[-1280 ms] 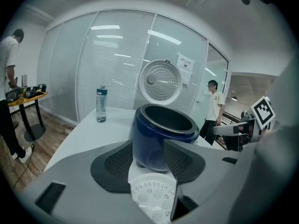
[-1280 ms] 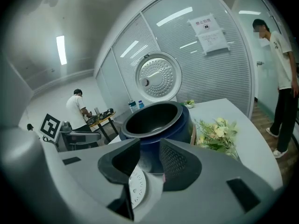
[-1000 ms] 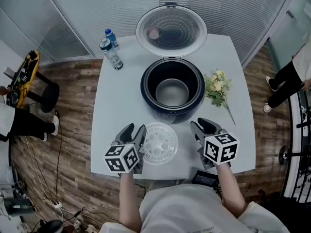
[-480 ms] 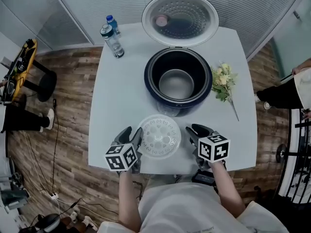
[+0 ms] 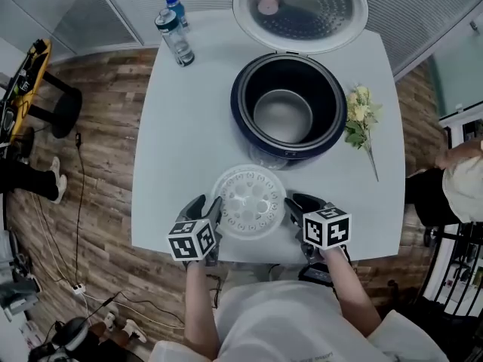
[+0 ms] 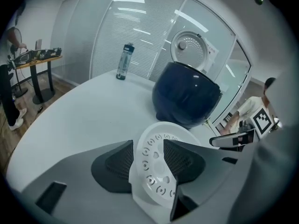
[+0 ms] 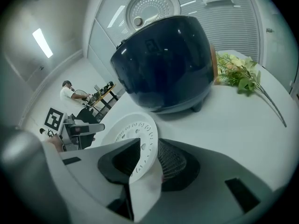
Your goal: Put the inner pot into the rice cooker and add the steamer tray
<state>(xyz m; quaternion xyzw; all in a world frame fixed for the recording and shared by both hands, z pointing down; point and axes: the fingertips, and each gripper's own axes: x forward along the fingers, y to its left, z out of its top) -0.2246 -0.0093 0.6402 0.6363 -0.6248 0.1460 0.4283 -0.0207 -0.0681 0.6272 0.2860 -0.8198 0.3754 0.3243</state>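
The first half looks done: the inner pot (image 5: 283, 116) already sits down inside the rice cooker (image 5: 240, 119), whose lid (image 5: 300, 6) stands open at the back. What is left is the steamer tray (image 5: 249, 202). It is just in front of the cooker, near the front edge of the surface (image 5: 181, 142), and it is not yet over the pot. The left gripper (image 5: 209, 211) is clamped on the tray's left rim and the right gripper (image 5: 296, 208) on its right rim, so it is held from both sides. Whether its underside touches the surface I cannot tell. Remaining, by my reading: carry it over the opening and seat it on the pot.
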